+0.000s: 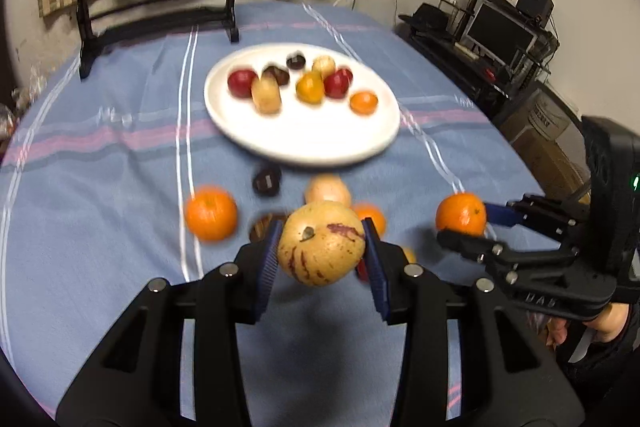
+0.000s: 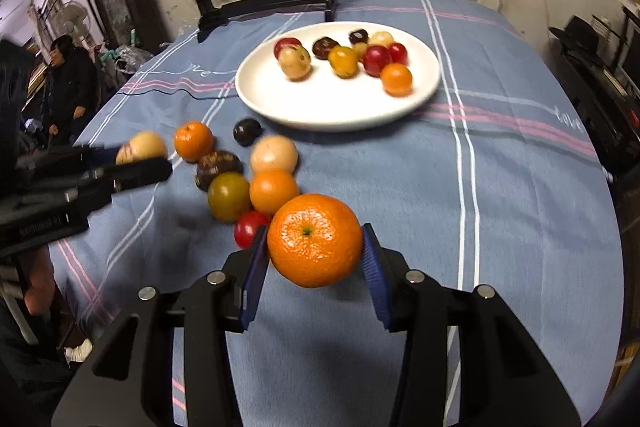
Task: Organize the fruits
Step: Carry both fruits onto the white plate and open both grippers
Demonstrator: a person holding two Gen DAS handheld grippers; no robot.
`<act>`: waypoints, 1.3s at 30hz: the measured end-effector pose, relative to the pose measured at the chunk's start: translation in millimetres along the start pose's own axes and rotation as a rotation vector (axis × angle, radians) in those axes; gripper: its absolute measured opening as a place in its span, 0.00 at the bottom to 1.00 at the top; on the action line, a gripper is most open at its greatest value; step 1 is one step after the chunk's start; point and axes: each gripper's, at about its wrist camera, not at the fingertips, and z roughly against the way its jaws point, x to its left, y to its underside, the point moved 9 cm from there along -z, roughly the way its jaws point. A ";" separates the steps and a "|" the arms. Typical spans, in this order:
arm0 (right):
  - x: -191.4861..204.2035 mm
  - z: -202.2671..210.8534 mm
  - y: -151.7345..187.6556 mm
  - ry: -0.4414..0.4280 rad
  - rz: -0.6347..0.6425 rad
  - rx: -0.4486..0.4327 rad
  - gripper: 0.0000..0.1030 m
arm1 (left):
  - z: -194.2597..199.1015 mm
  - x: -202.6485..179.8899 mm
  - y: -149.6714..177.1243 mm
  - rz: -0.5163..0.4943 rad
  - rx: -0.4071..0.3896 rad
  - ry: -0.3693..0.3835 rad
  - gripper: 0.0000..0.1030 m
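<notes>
The left tongs [image 1: 322, 247] clamp a yellowish, purple-streaked fruit [image 1: 321, 243] between their blue pads, and the right tongs [image 2: 316, 247] grip a mandarin orange [image 2: 315, 239], both fruits held above the tabletop [image 2: 520, 207] with its blue striped cloth. Loose fruits lie clustered on the cloth between the tongs and a white plate [image 2: 332, 111] farther back, which carries about ten small fruits.
</notes>
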 end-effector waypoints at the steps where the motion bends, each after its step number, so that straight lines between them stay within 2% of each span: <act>1: -0.7 -1.9 -7.2 -0.001 0.007 0.000 0.44 | -1.4 2.6 -14.1 -0.008 -0.010 -0.011 0.39; 3: -2.5 -9.8 -31.9 0.008 0.034 -0.005 0.44 | -10.9 9.2 -42.4 -0.020 -0.018 -0.042 0.39; 6: -4.9 -30.1 -66.3 0.003 0.061 0.001 0.44 | -34.6 20.1 -80.3 0.019 0.003 -0.028 0.40; 12: -15.8 -87.8 -109.3 0.014 0.081 0.059 0.44 | -101.6 27.6 -143.1 0.030 0.046 -0.040 0.40; 19: -45.3 -121.4 -131.7 0.013 0.018 0.052 0.44 | -166.2 35.2 -169.0 0.073 0.122 0.001 0.40; 23: -51.4 -130.6 -133.3 0.006 0.007 0.059 0.45 | -181.5 33.2 -170.3 0.072 0.145 0.007 0.40; 24: -52.3 -131.9 -133.4 0.011 0.008 0.058 0.45 | -184.1 33.4 -170.8 0.078 0.150 0.008 0.43; 26: -54.3 -129.0 -133.8 0.021 0.006 0.041 0.49 | -183.8 35.6 -172.7 0.095 0.144 0.009 0.50; 28: -57.5 -120.5 -137.0 0.054 0.008 0.017 0.58 | -177.2 40.1 -175.9 0.104 0.125 0.000 0.54; 29: -59.6 -114.0 -139.2 0.082 0.013 0.000 0.66 | -173.3 42.4 -177.3 0.109 0.117 -0.003 0.63; 30: -61.5 -106.8 -140.8 0.108 0.019 -0.011 0.66 | -165.8 46.3 -178.0 0.124 0.105 -0.008 0.68; 31: -61.9 -100.1 -140.7 0.117 0.021 -0.016 0.66 | -159.2 48.5 -177.9 0.133 0.101 -0.007 0.69; 33: -58.2 -82.0 -136.2 0.109 0.022 -0.026 0.66 | -140.3 49.3 -172.3 0.146 0.094 0.009 0.78; 36: -49.2 -52.0 -119.4 0.103 0.022 -0.038 0.68 | -106.1 46.0 -153.8 0.133 0.074 -0.015 0.85; 37: -46.0 -44.3 -113.1 0.101 0.020 -0.042 0.72 | -90.6 42.3 -144.0 0.117 0.055 -0.029 0.85; 39: -36.8 -21.8 -94.5 0.110 0.008 -0.072 0.93 | -62.0 37.5 -122.0 0.107 0.011 -0.072 0.90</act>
